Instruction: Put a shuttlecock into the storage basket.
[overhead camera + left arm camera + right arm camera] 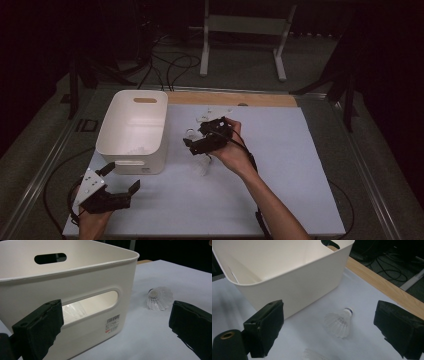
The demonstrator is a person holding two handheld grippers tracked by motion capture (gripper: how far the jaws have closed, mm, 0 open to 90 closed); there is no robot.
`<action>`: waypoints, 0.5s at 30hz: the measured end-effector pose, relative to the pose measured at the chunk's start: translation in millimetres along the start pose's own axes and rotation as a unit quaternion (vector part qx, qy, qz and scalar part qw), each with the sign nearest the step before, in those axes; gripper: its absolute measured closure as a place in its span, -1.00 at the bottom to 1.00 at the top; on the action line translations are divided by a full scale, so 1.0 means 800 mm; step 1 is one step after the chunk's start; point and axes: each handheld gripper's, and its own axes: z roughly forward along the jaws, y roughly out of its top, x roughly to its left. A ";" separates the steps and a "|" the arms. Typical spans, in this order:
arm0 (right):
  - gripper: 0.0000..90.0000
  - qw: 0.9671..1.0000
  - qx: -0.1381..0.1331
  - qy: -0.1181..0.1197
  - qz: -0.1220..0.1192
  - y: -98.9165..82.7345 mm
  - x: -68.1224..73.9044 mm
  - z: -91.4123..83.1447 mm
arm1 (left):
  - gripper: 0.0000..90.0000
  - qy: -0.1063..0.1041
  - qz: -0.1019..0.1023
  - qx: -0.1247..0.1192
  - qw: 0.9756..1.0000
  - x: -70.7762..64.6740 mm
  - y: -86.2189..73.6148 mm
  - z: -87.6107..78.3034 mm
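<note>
High view: one white bin (132, 131) on left part of white surface (280, 190), handle slots in near and far walls. Several white shuttlecocks scattered right of bin around right gripper; exact count unclear from this angle, one (202, 169) just below it, others pale and partly hidden behind hand. More white shapes inside bin, count not readable.

Left gripper (122, 177) near front-left corner of surface, just in front of bin's near wall, jaws spread wide, nothing between them, nothing touched. Right gripper (189, 146) held over middle of surface just right of bin, jaws wide apart, empty.

Right gripper view: one shuttlecock (339, 323) lying on its side on surface between the spread jaws, cork end with dark band pointing away toward wooden edge strip (382, 286); not touching either jaw. Edge of second shuttlecock at bottom of frame. Bin wall (294, 287) close on left.

Left gripper view: barcode label (113, 323) on bin's near wall, feathers visible through handle slot (90, 305), single shuttlecock (159, 298) on surface right of bin.
</note>
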 end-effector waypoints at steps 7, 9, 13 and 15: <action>-0.79 1.000 0.007 -0.004 0.002 -0.009 -0.001 0.000 | -1.00 0.001 0.001 -0.001 1.000 0.001 0.000 -0.001; -0.79 1.000 0.010 -0.006 0.000 -0.012 -0.001 0.000 | -1.00 0.002 0.001 -0.001 1.000 0.001 0.000 -0.001; -0.79 1.000 0.013 -0.005 0.002 -0.018 -0.001 0.001 | -1.00 0.002 0.002 0.000 1.000 0.001 0.000 -0.001; -0.79 1.000 0.014 -0.006 0.002 -0.020 -0.001 0.002 | -1.00 0.002 0.002 0.000 1.000 0.001 0.000 -0.002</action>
